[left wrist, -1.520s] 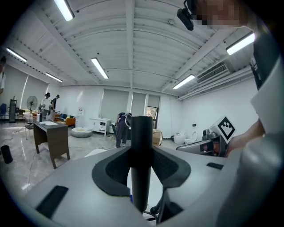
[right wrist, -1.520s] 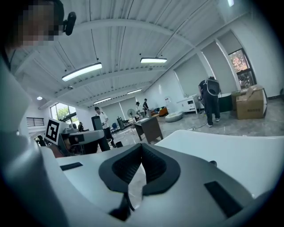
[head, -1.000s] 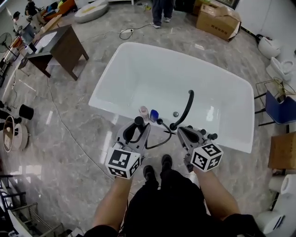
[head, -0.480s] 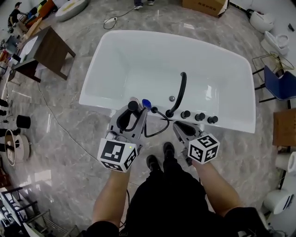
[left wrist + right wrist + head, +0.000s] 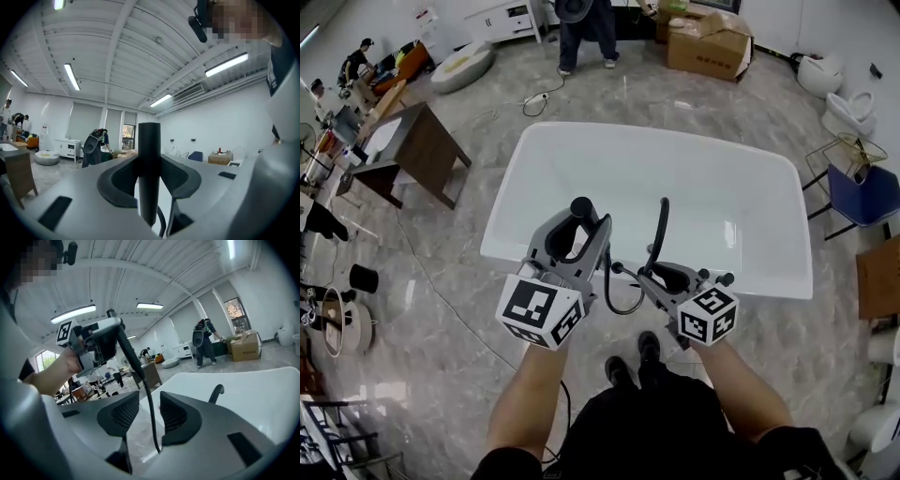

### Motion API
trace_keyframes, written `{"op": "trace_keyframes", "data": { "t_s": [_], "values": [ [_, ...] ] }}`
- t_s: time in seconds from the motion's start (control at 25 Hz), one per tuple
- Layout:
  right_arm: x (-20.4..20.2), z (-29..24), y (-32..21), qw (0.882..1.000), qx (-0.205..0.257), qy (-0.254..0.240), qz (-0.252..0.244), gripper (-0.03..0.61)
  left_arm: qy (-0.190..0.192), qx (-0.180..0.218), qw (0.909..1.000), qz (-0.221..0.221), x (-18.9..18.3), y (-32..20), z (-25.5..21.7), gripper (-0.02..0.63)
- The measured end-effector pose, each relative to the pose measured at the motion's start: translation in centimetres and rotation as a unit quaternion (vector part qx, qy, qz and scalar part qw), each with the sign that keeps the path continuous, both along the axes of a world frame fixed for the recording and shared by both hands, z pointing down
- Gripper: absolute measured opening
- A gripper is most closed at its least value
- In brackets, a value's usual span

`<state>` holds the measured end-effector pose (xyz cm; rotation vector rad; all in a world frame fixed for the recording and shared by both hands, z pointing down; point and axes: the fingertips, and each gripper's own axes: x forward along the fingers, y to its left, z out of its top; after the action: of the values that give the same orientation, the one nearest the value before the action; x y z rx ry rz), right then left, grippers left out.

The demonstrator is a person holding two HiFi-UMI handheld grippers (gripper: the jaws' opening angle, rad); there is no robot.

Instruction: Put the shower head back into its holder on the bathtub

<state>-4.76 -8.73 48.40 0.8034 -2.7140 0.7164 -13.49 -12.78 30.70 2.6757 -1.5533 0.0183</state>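
Nearest you, at the lower centre of the head view, your left gripper (image 5: 579, 232) is clamped on the black shower head (image 5: 149, 178). Both pads press its round handle, which stands upright between them and shows above the near edge of the tub. That is a smooth cylinder held by only 2 pads, so I judge that any pull from below could twist it or slide it out. Just to its right, your right gripper (image 5: 661, 274) has just been opening its jaws. They stand apart with the hose (image 5: 143, 380) hanging through the gap, not pinched by either pad. The slack loops down between the 2 grippers, and this looks like the main hazard: if you carry the left hand away while the hose threads the right jaws, it may catch on a jaw and drag at the handle. Beyond the grippers, the near rim of the bathtub (image 5: 778, 284) carries small black knobs (image 5: 727, 278) and a curved black spout (image 5: 657, 230). A swinging loop could hook on any of these and stop you short. I cannot pick out the holder itself (your left gripper covers that stretch of rim), so lowering blind risks missing it or knocking the head on the rim. At the top of the frame a standing person (image 5: 586, 28) is well apart from all this.
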Motion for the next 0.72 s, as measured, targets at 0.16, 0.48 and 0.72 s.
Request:
{"op": "trace_keyframes", "data": {
  "t_s": [0.16, 0.48, 0.72],
  "values": [
    [-3.0, 1.9, 1.1, 0.999, 0.003, 0.008, -0.051, 0.219, 0.014, 0.001, 0.9998, 0.016, 1.0, 0.7, -0.7, 0.147],
    [-5.7, 9.8, 1.7, 0.993, -0.02, 0.066, -0.098, 0.238, 0.053, -0.018, 0.9979, 0.032, 2.1, 1.8, -0.4, 0.147],
    [-4.2, 12.6, 2.3, 0.991, -0.03, 0.079, -0.101, 0.075, 0.054, -0.027, 0.998, 0.018, 1.0, 2.3, 0.3, 0.147]
  ]
}}
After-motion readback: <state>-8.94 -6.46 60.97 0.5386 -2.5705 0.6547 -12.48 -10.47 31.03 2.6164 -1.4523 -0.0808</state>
